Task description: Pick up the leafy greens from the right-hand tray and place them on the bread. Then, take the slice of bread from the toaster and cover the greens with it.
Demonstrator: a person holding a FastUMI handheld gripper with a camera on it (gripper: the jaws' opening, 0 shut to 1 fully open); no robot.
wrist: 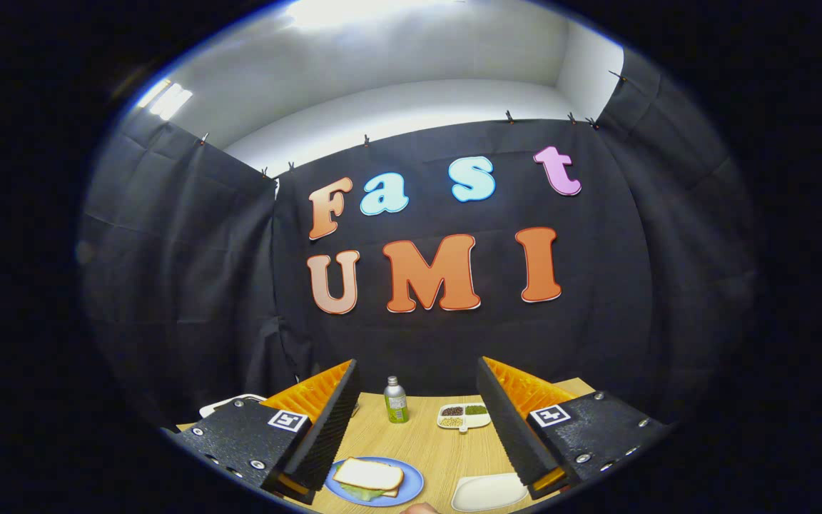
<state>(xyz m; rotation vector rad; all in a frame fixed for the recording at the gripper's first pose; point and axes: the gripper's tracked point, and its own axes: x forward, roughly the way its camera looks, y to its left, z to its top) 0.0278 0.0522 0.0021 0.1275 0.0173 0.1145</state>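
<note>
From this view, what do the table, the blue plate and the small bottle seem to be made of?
The table looks like light wood or wood laminate: pale grain lines, matte. The blue plate, under the bread and greens, looks smooth and slightly glossy, perhaps plastic or ceramic; I cannot tell which. The small bottle seems metal: silvery shoulder and cap, with a green label. The tongs stand open, holding nothing.

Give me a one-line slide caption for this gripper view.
Open gripper above the table: bread covers greens on the blue plate, white tray empty.
</note>
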